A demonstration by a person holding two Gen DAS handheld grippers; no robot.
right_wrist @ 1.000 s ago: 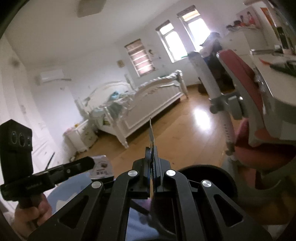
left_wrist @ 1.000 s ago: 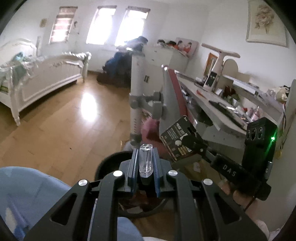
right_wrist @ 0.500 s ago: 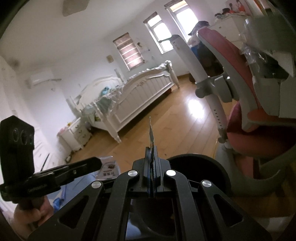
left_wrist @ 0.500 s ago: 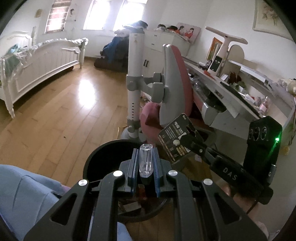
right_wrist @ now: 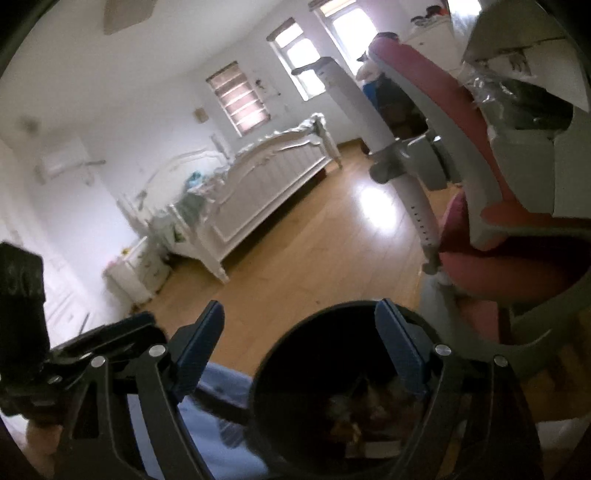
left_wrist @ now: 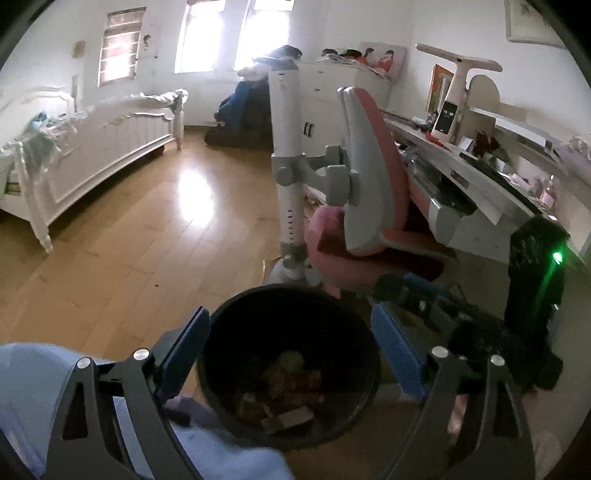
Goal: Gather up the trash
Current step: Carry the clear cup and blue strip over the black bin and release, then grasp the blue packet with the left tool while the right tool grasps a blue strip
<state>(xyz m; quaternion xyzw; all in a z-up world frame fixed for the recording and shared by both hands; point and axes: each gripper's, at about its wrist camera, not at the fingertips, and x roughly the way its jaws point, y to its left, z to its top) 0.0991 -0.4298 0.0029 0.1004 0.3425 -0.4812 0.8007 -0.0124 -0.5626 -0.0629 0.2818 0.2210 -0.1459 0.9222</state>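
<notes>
left gripper (left_wrist: 290,347) and right gripper (right_wrist: 301,341) both wide apart, empty, above round black plastic bin (left_wrist: 218,328). mixed trash (left_wrist: 284,384) lies at bin bottom. risk: gripper knocks rim, bin tips onto wood floor (left_wrist: 129,236).

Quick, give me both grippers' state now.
Left gripper: open, holding nothing, above the bin.
Right gripper: open, holding nothing, by the bin.

Bright bedroom with a wood floor (left_wrist: 110,258)

White bed (left_wrist: 92,155) at left, pink chair (left_wrist: 376,177) beside a cluttered desk (left_wrist: 480,177), sunlit windows (left_wrist: 236,33) behind.
</notes>
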